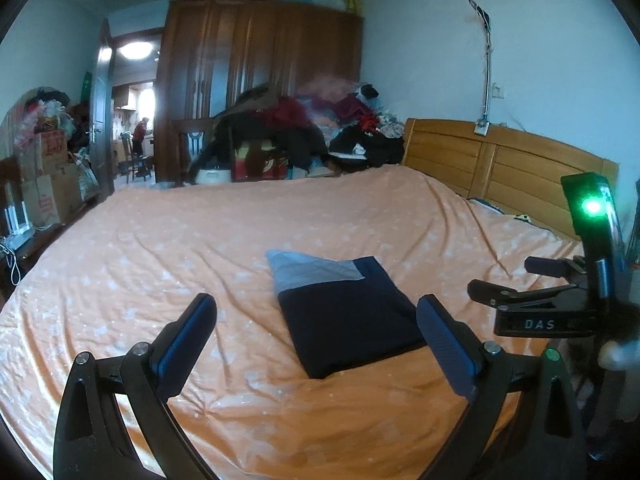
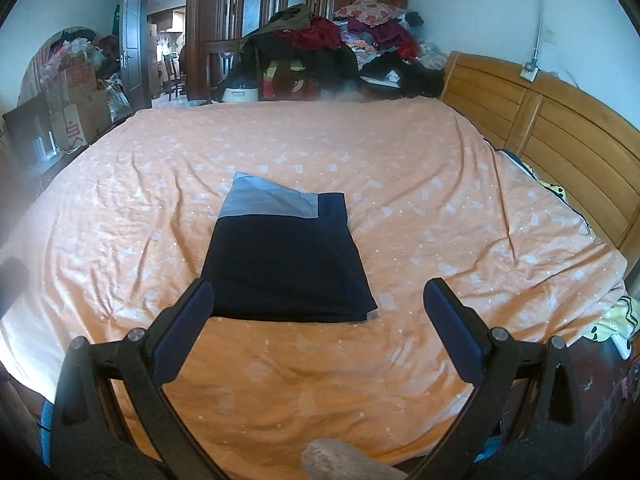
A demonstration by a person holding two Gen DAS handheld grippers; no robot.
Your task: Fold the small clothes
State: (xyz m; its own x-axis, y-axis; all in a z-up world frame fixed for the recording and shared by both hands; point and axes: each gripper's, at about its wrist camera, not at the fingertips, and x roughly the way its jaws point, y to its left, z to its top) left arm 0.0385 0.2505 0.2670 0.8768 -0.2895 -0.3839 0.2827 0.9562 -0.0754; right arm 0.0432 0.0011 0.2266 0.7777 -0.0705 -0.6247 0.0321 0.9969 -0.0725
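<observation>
The dark garment (image 2: pixel 286 264) lies folded into a neat rectangle mid-bed (image 2: pixel 400 184), a grey panel showing at its far end. Both the left gripper (image 1: pixel 316 344) and right gripper (image 2: pixel 320 328) hover near it, jaws spread, holding nothing. The fold looks finished; next would be setting it aside. The right gripper's body reads "DAS".

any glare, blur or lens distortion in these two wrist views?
Left wrist view: green LED blooms, the bright doorway ceiling light blows out, strong fisheye bends the headboard. Right wrist view: hazy smear at the left edge, a blurred grey shape at the bottom; the folded garment is sharp.
</observation>
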